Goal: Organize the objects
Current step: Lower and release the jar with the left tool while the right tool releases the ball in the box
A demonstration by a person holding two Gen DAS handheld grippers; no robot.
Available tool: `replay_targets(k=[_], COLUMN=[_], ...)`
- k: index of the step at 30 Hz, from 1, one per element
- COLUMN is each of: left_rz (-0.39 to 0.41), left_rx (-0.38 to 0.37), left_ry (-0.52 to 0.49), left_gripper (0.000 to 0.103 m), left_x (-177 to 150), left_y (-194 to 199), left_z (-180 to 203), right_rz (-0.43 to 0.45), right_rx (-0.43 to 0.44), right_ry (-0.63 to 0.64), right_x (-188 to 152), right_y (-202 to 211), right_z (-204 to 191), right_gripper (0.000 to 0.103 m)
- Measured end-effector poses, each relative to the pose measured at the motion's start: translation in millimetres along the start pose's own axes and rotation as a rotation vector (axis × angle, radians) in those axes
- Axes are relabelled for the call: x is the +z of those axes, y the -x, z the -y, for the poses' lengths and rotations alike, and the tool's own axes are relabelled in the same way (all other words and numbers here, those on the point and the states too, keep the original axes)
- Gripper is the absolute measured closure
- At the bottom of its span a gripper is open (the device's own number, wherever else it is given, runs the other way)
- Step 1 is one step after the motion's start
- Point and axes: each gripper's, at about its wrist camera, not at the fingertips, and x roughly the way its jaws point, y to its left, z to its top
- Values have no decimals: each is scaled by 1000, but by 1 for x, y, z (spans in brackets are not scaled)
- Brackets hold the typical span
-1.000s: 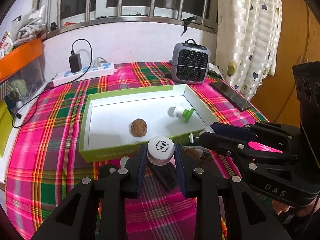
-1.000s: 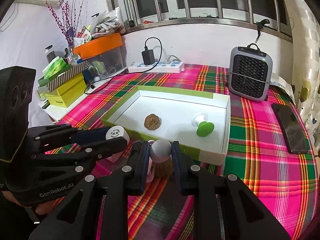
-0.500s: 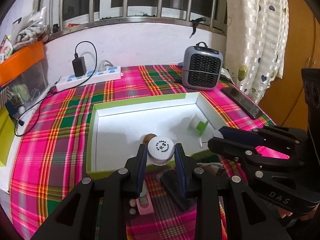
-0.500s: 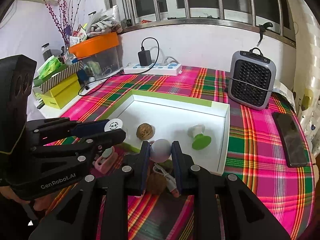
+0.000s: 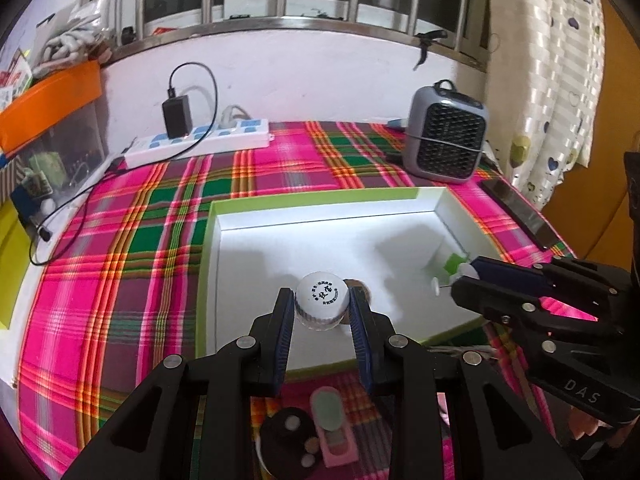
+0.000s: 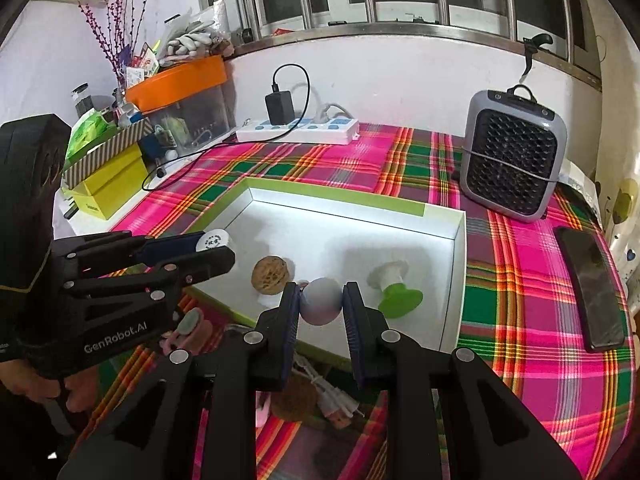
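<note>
Right wrist: walnut (image 6: 270, 274) unhidden | hand-held grippers: left (image 5: 322, 316) clamps bottle (image 5: 322, 306), right (image 6: 321, 304) ball (image 6: 321, 300)

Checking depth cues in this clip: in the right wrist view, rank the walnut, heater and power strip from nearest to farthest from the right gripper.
1. Walnut: in the box, just left of the right gripper.
2. Heater: on the cloth, far right, past the box.
3. Power strip: by the back wall, left of centre.

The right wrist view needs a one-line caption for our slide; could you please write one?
Right gripper carries a pale ball over the green-rimmed box, beside a walnut and a green-based piece.
</note>
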Motion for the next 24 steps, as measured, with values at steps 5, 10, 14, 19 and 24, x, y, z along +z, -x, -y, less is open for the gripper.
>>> replay_targets(k=[5,10,14,19,24], left_rz=[-14,-28,-36,-52,-68], left_rx=[5,12,12,8,-1], left_ry=[10,11,10,14,18], left_gripper=[77,77,77,77,77], left_x=[0,-1,-1,-1,-2], left_y=[-9,-17,-21,-27,-32], left_z=[-5,-6,-7,-8,-10], right_rz=[-20,-37,-46,-62,-64], right_rx=[-2,-8,-6,-6,-8], right_ry=[-14,-25,-31,-38,-42], right_x=[-2,-4,-5,-5,-5], right_y=[-10,-18,-22,-27,-30], right_z=[6,10,11,13,13], right_gripper=[80,80,80,79,79])
